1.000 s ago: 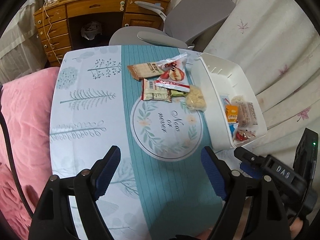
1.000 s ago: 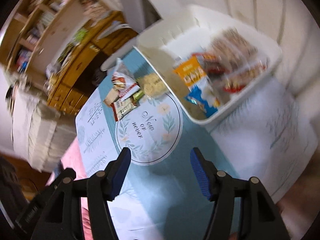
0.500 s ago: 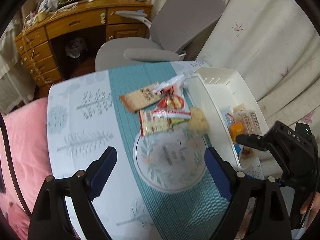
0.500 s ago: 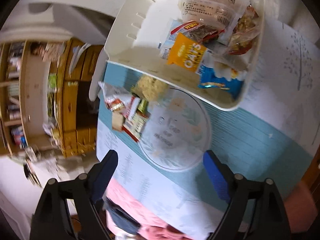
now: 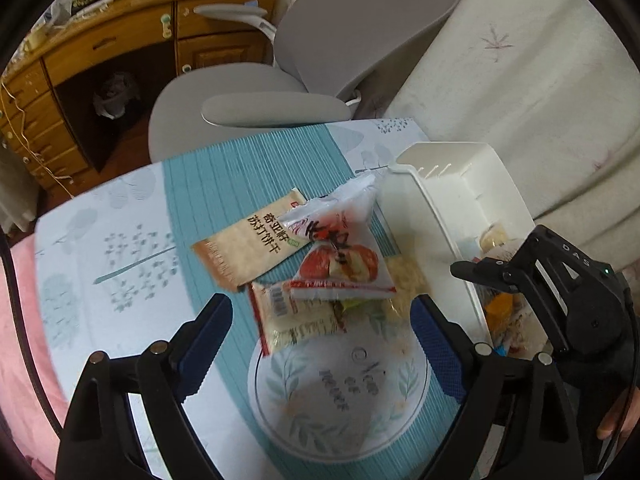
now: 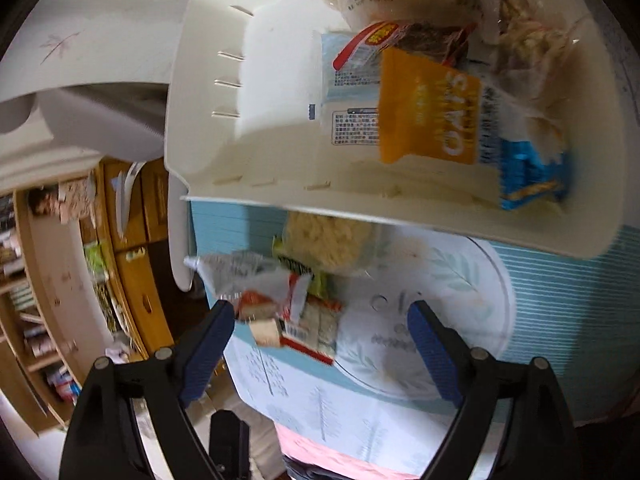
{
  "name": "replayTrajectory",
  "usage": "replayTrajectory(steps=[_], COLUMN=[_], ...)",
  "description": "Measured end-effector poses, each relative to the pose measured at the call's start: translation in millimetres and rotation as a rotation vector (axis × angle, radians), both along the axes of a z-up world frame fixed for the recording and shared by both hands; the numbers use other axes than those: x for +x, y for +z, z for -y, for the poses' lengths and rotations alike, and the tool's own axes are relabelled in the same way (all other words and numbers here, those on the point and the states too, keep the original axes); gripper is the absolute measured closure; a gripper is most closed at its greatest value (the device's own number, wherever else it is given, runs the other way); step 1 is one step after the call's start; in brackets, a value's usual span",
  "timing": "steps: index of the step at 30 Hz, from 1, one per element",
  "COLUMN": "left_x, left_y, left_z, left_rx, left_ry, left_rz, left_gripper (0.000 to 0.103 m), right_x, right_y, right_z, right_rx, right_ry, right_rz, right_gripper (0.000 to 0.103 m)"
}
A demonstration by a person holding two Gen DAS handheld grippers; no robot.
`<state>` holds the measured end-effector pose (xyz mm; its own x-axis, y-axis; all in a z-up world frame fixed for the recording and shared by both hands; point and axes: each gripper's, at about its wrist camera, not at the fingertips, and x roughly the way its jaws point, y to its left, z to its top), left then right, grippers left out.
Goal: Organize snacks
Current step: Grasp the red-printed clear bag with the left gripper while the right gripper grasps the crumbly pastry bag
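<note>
Both tongs, left (image 5: 320, 336) and right (image 6: 320, 340), are gaping wide and empty; overlapping snack packets (image 5: 320, 280) are risking a double grab.

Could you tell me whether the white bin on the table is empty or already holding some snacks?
Partly filled: the white bin holds several packets, including an orange oats packet, at one end; its other end is bare.

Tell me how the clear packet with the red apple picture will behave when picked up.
The apple packet is probably floppy: its film looks crumpled, one corner sticking up. It likely is light and may slip. It overlaps the brown cracker packet, so lifting could drag that one.
</note>
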<state>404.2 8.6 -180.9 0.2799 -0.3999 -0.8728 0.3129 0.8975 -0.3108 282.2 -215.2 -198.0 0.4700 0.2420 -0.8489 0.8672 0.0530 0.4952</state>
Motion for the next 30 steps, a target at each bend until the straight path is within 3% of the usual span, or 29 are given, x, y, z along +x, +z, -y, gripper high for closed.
replayTrajectory(steps=[11, 23, 30], left_x=[32, 39, 39], left_y=[-59, -78, -83], left_z=[19, 32, 29], left_rx=[-0.131, -0.174, -0.208], left_ry=[0.015, 0.054, 0.073], left_rz=[-0.126, -0.112, -0.106], left_gripper=[0.013, 0.013, 0.034], right_x=[33, 62, 72], right_y=[-31, -53, -58], right_z=[10, 8, 15], right_rx=[-0.096, -0.145, -0.175], right_ry=[-0.032, 0.033, 0.043], right_rz=[-0.097, -0.18, -0.245], right_gripper=[0.014, 0.014, 0.014])
